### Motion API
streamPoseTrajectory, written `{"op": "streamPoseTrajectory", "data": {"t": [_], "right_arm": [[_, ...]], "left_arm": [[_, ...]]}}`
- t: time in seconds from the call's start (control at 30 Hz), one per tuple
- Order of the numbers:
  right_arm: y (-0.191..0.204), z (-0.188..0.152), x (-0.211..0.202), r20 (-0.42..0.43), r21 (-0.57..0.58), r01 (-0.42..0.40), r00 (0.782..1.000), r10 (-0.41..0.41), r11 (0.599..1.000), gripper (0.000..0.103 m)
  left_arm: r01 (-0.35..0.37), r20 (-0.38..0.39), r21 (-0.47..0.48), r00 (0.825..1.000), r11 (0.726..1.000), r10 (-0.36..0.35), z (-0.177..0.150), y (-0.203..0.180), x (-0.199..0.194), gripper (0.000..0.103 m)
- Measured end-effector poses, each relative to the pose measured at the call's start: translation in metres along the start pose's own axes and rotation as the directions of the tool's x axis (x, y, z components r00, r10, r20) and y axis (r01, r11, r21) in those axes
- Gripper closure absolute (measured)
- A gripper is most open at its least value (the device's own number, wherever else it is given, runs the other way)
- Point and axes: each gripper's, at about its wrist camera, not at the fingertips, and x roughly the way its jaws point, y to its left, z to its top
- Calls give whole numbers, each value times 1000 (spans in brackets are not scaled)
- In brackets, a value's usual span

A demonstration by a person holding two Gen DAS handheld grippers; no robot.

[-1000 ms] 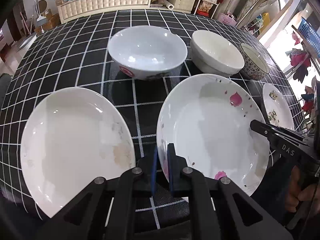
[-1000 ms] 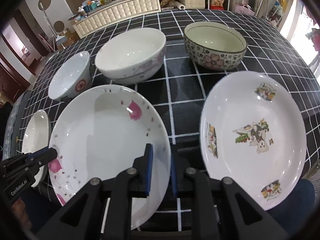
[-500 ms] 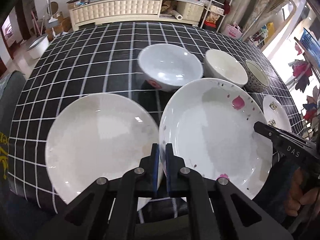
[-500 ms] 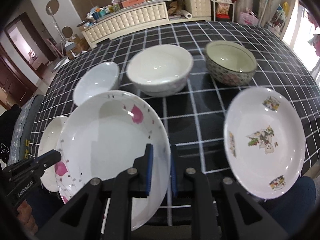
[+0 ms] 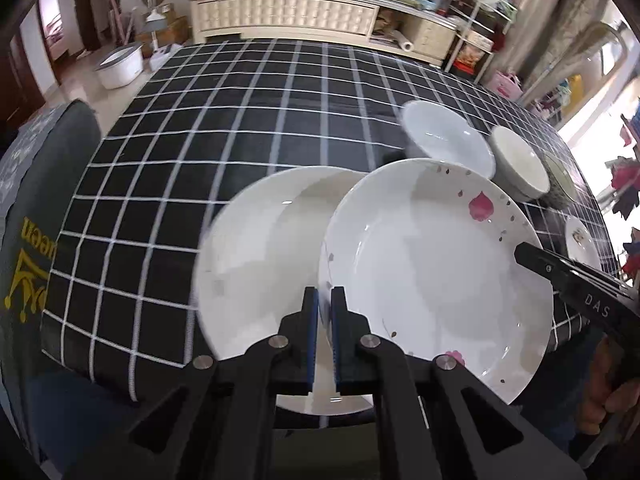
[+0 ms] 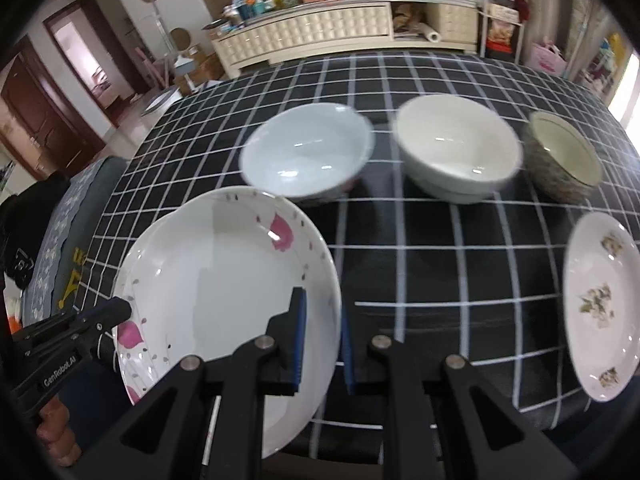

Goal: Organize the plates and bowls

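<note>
Two tongs (image 5: 325, 312) (image 6: 322, 332), "GenRobot.AI" and "DAS", each clamped on the petal plate (image 5: 436, 264).

White plate (image 5: 436, 264) with pink petals; black-checked tablecloth (image 5: 240, 128)

Left gripper (image 5: 325, 312) clamped on the petal-print plate (image 5: 436, 276) rim; plain white plate (image 5: 256, 264) beneath, leftward; right gripper (image 5: 560, 272) holding the far rim
</note>
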Motion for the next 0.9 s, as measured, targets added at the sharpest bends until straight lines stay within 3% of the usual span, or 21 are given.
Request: {"op": "streamPoseTrajectory", "data": {"t": [0.47,0.9], "right_arm": [[43,13,28,-39,-79,-35,999,32,996,85],[58,11,45,-70,-142,-29,997,20,989,86]], "left_arm": [[-35,-34,-92,999,995,32,-11,45,8,98],[-49,-1,-110,999,993,49,-7,64,3,99]]}}
